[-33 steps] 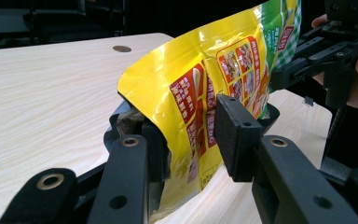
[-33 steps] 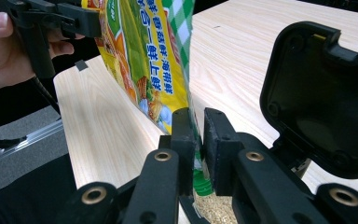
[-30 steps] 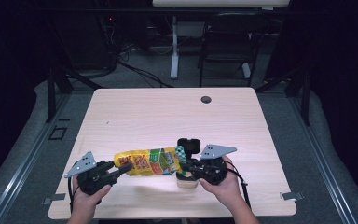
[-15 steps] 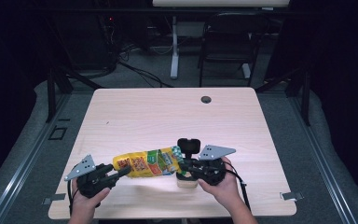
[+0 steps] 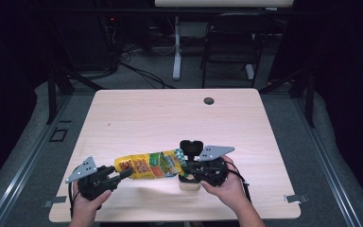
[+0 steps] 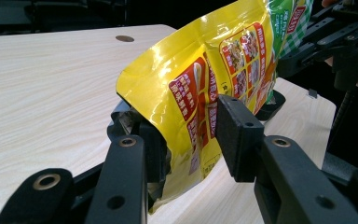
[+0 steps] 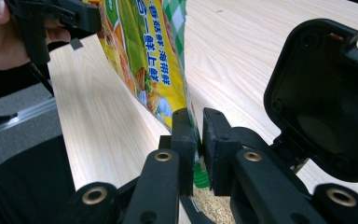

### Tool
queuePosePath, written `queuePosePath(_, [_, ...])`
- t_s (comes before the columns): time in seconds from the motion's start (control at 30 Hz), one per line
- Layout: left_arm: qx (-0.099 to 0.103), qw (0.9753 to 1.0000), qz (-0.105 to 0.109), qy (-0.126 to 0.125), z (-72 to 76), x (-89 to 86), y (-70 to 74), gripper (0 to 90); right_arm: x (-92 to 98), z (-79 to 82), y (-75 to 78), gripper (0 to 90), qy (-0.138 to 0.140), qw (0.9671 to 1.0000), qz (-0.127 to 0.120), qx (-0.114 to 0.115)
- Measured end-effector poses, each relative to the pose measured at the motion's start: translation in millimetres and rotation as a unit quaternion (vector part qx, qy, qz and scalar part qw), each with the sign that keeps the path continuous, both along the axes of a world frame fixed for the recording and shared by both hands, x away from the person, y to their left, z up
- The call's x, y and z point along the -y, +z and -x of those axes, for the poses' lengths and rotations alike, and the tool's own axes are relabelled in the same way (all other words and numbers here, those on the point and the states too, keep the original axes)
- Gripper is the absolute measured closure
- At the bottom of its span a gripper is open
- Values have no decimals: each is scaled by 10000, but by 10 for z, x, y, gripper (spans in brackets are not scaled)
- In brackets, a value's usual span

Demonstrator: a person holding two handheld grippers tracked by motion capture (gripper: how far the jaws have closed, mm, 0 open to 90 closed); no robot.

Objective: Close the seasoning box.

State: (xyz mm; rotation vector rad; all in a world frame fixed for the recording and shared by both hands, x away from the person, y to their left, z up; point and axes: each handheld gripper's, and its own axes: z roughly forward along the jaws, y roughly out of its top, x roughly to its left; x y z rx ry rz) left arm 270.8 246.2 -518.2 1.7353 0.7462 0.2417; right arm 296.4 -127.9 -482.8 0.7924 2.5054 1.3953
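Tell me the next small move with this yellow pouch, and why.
Probably raise the left gripper a little. Its jaws hold the yellow pouch by its bottom end, the right gripper pinches the other end over the open container, and grains already lie below.

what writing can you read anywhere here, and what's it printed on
"鲜上鲜": yellow characters on the green band of the yellow pouch, seen in the right gripper view; the smaller characters beside them are too blurred to read.
White characters on the pouch's red panels, left gripper view: too small to read.
Red label at the pouch's top corner: blurred.
Table and both grippers: no writing seen.
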Motion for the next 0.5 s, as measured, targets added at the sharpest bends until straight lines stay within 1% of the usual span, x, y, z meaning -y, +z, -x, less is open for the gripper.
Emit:
queuePosePath(0.03, [68, 9998, 36, 160, 5, 19, -13, 649, -9, -4, 7, 837, 4, 10000, 27, -17])
queuePosePath(0.07, [55, 9999, 17, 104, -3, 11, -16, 648, -15, -10, 17, 838, 7, 10000, 77, -13])
queuePosePath(0.1, [54, 9999, 7, 103, -6, 8, -18, 647, -23, -18, 29, 840, 35, 9999, 120, -34])
queuePosePath(0.13, [72, 9998, 1, 171, -3, 14, -20, 644, -30, -26, 43, 842, 52, 9998, 185, -45])
queuePosePath(0.17, [75, 9998, -11, 166, -4, 14, -18, 644, -44, -33, 61, 844, 76, 9996, 266, -49])
queuePosePath(0.2, [58, 9999, -12, 101, -6, 8, -14, 644, -52, -37, 71, 844, 91, 9994, 329, -47])
queuePosePath(0.23, [68, 9999, -5, 156, 0, 15, -12, 644, -64, -43, 83, 845, 117, 9992, 379, -56])
queuePosePath(0.27, [78, 9999, -15, 150, 2, 16, -9, 644, -74, -47, 94, 846, 127, 9989, 453, -58])
queuePosePath(0.33, [76, 9999, -4, 149, 3, 16, -11, 645, -84, -61, 118, 846, 214, 9979, 601, -86])
queuePosePath(0.37, [76, 9999, 1, 155, 2, 15, -14, 644, -94, -64, 125, 846, 214, 9978, 610, -116])
queuePosePath(0.4, [86, 9998, -6, 152, 0, 14, -16, 644, -96, -71, 141, 847, 249, 9971, 709, -115])
queuePosePath(0.43, [65, 9999, -9, 85, -4, 7, -15, 644, -108, -73, 149, 848, 255, 9969, 740, -122])
queuePosePath(0.47, [64, 9999, -15, 82, -5, 7, -15, 644, -120, -74, 157, 848, 255, 9965, 785, -124])
queuePosePath(0.5, [68, 9999, -23, 79, -7, 5, -16, 644, -125, -82, 174, 850, 301, 9955, 894, -130])
